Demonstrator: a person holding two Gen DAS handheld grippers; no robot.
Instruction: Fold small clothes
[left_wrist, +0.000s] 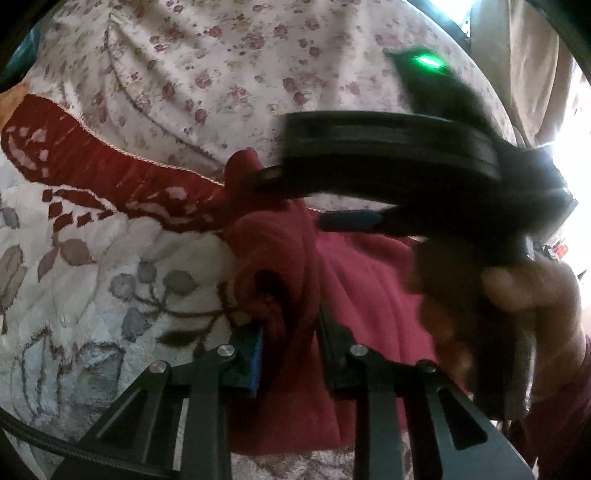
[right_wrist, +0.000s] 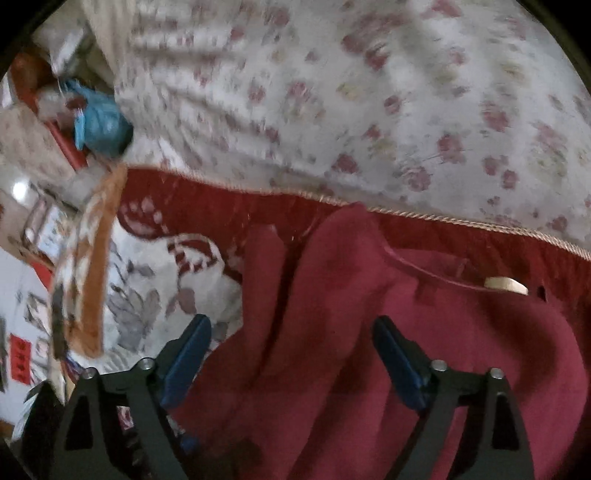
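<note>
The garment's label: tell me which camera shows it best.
The right wrist view. There the pale label sits clearly at the neckline of the red garment, unobstructed. The left wrist view shows the garment bunched between the left gripper fingers, with no label visible.

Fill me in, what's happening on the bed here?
A person is folding a small dark red garment on a patterned blanket using handheld tongs. The left tongs are shut on a bunched fold of the garment. The right tongs hang open above it, gripping nothing. The garment is still rumpled, not yet folded flat.
</note>
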